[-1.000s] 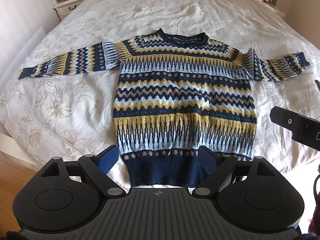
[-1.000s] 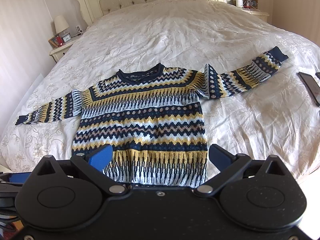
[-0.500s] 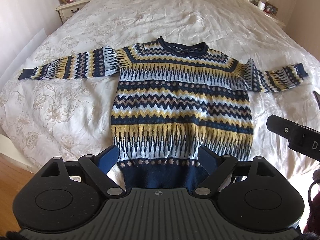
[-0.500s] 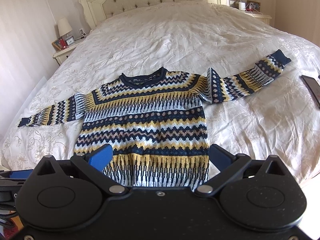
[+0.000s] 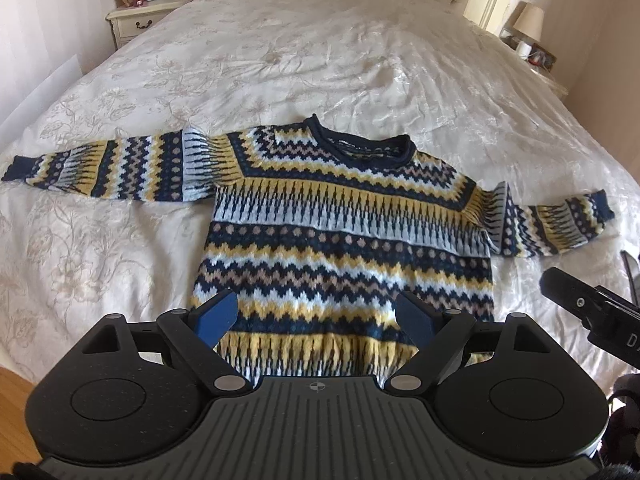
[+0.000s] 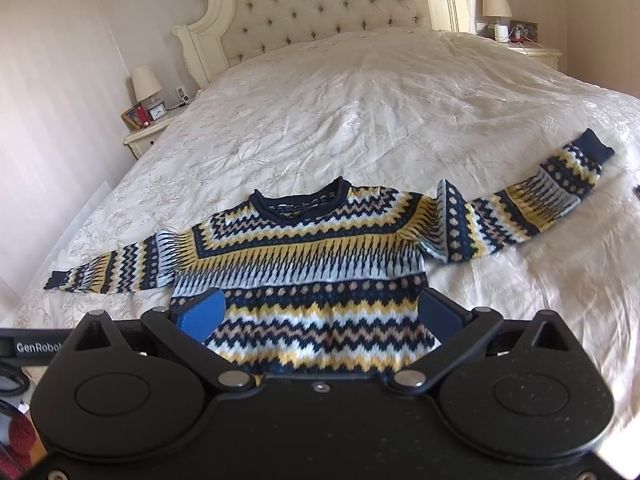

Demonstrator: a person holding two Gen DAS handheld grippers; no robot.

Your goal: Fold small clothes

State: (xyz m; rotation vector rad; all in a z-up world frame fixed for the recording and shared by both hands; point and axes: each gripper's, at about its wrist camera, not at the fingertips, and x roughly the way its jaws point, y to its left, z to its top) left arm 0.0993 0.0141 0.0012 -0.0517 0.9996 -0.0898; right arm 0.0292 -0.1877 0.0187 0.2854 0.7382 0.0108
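A navy, yellow and pale-blue patterned knit sweater lies flat on the bed, front up, both sleeves spread out sideways; it also shows in the right wrist view. My left gripper is open and empty, held above the sweater's lower body. My right gripper is open and empty, also above the lower body. The right gripper's black housing shows at the right edge of the left wrist view. The sweater's hem is hidden behind the gripper bodies.
The bed has a cream floral cover and a tufted headboard. Nightstands with lamps stand at both sides of the headboard. Wooden floor shows at the bed's near left edge.
Both grippers have moved forward over the sweater and tilted up; the hem has dropped out of view and the headboard has come into view. The sweater has not moved.
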